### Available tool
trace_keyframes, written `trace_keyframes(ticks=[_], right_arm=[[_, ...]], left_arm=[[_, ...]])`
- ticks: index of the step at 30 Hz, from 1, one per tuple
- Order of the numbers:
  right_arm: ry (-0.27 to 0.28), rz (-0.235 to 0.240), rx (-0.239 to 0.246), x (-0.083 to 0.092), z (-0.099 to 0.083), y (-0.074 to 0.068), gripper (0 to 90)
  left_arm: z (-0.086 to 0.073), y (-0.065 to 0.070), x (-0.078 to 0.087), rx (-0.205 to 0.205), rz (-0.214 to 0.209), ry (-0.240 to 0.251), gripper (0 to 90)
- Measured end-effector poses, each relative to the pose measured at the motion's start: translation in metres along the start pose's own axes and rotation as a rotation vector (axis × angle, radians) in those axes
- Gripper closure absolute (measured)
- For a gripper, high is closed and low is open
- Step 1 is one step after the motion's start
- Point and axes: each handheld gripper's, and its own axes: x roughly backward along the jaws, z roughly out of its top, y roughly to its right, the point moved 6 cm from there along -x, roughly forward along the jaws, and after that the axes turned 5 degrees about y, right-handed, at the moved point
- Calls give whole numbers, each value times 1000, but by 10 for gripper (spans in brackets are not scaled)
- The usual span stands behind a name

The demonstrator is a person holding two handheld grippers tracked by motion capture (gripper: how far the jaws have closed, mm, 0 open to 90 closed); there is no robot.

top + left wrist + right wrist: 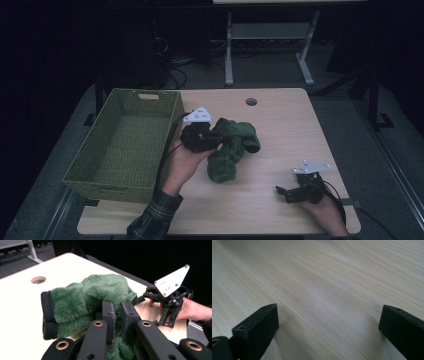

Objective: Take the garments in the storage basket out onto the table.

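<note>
Two grippers worked over the pale wooden table (280, 130). The left gripper (117, 315) had its jaws drawn close together, pinching a fold of a fuzzy green garment with black ribbed cuffs (82, 300); that garment lay bunched near the table's middle, just right of a green woven basket (125, 145) and apart from it. A hand (182, 162) in a plaid sleeve (155, 220) held that gripper. The right gripper (328, 322) sat well apart near the table's right front corner, jaws spread wide over bare wood, nothing between them.
</note>
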Motion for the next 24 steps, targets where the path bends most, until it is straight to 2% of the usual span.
trace_keyframes(ticks=[6, 10, 16, 24], right_arm=[[0, 0, 0, 0, 0, 0, 21], [-1, 0, 1, 0, 0, 0, 21], [-1, -1, 2, 0, 0, 0, 21], [-1, 0, 2, 0, 0, 0, 21]], left_arm=[[-19, 2, -22, 27, -6, -31, 830], [-33, 2, -38, 30, -7, -63, 830], [-55, 4, -62, 66, -30, -103, 829], [-69, 5, -93, 72, -60, -131, 826]])
